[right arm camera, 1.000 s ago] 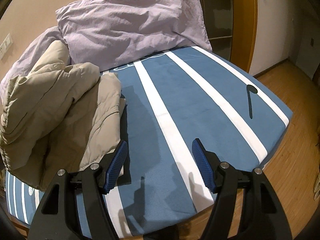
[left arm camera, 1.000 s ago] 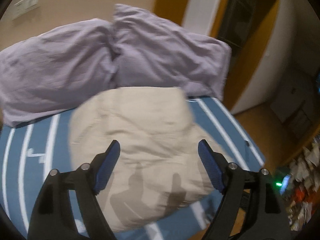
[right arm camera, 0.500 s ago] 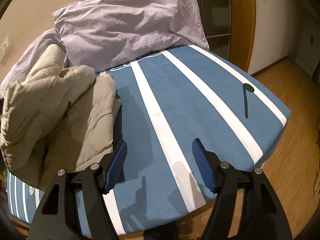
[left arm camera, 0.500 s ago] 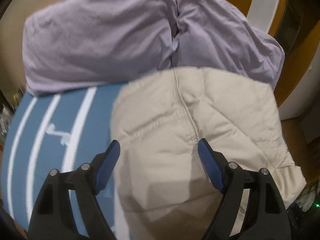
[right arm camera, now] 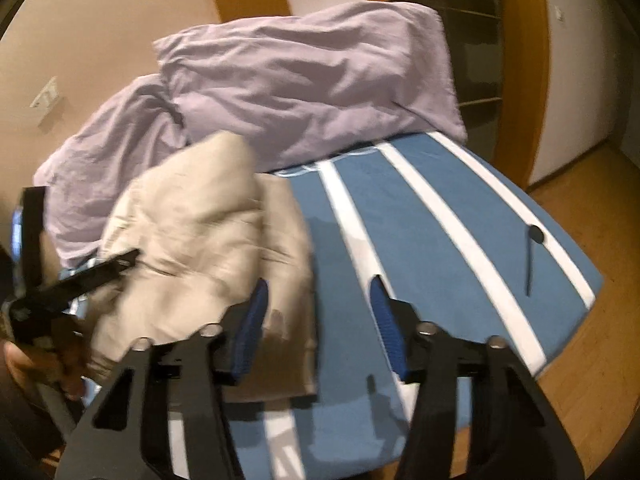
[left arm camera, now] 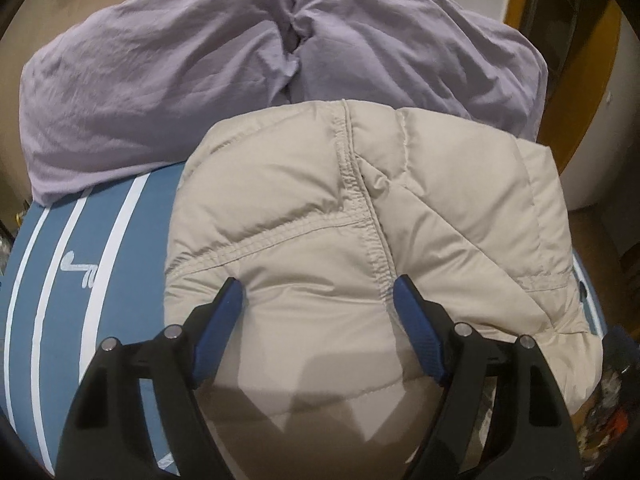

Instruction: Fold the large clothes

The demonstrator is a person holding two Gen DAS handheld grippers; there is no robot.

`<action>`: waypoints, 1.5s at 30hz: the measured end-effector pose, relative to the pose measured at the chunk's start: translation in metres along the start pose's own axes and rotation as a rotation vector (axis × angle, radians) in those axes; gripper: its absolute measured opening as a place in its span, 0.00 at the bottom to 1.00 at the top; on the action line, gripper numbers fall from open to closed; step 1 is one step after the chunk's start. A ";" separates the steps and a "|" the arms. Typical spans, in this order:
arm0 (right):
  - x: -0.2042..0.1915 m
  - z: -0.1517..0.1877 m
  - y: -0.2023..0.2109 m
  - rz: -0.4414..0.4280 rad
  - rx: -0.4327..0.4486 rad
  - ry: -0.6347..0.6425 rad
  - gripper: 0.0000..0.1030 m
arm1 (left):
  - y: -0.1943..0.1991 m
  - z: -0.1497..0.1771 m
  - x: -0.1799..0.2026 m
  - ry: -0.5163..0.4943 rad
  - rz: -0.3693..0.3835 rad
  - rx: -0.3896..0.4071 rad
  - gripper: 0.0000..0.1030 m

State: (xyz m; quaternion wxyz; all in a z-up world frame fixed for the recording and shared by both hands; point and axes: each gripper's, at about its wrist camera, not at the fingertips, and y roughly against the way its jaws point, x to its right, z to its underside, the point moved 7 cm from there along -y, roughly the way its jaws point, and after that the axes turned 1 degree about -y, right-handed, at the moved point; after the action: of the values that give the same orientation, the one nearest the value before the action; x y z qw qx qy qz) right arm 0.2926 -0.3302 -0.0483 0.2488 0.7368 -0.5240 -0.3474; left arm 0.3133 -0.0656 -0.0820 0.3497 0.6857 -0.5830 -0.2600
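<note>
In the left wrist view, the left gripper stands with its 2 blue-padded black fingers spread wide, gripping nothing, just above the puffy beige quilted jacket. The jacket lies bunched on the blue bed cover with white stripes, and its stitched seams run between and beyond the fingertips. A shadow falls across its near edge. Beyond the jacket, 2 crumpled lilac pillows lean side by side at the head of the bed, touching the jacket's far edge.

In the right wrist view, the right gripper is likewise spread apart and holds nothing. Its left fingertip sits over the jacket's right edge, its right fingertip over the striped cover. The left gripper shows at the left edge, its black tip against the jacket; from here I cannot tell its spread. A thin dark object with a round end lies on the cover near the bed's right side. The pillows rest further back, against a beige wall. A wooden floor lies right of the bed.
</note>
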 end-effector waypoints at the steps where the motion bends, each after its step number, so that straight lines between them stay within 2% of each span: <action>1: -0.007 -0.001 -0.001 -0.019 -0.001 0.010 0.37 | -0.001 0.000 0.003 -0.009 -0.004 0.003 0.76; 3: -0.024 0.000 -0.003 -0.055 -0.005 0.036 0.32 | -0.003 0.001 0.008 -0.022 -0.012 0.011 0.76; 6: -0.045 0.004 -0.009 -0.090 -0.017 0.082 0.30 | -0.004 0.003 0.008 -0.024 -0.014 0.017 0.76; 11: -0.061 0.013 -0.023 -0.093 -0.048 0.116 0.29 | -0.006 0.004 0.008 -0.022 0.000 0.013 0.76; 18: -0.053 0.026 -0.042 -0.053 -0.108 0.103 0.28 | -0.006 0.002 0.004 -0.022 0.012 0.016 0.76; 25: -0.043 0.042 -0.071 -0.018 -0.168 0.084 0.25 | 0.009 0.000 0.007 -0.049 0.065 0.041 0.77; 31: -0.041 0.047 -0.084 -0.003 -0.180 0.082 0.25 | 0.028 -0.003 -0.004 0.003 0.109 0.070 0.77; 37: -0.041 0.048 -0.087 0.002 -0.184 0.082 0.25 | 0.033 0.003 -0.012 -0.023 0.073 0.084 0.77; 40: -0.040 0.049 -0.088 0.004 -0.184 0.078 0.25 | 0.023 0.012 -0.014 -0.046 0.038 0.061 0.80; 45: -0.042 0.047 -0.084 0.022 -0.178 0.080 0.26 | 0.011 0.019 -0.013 -0.099 -0.007 0.070 0.82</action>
State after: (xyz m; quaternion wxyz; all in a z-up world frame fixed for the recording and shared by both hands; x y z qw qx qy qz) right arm 0.2981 -0.2627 -0.1289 0.3376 0.7192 -0.4890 -0.3601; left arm 0.2896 -0.0574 -0.0856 0.2952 0.6859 -0.6059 -0.2744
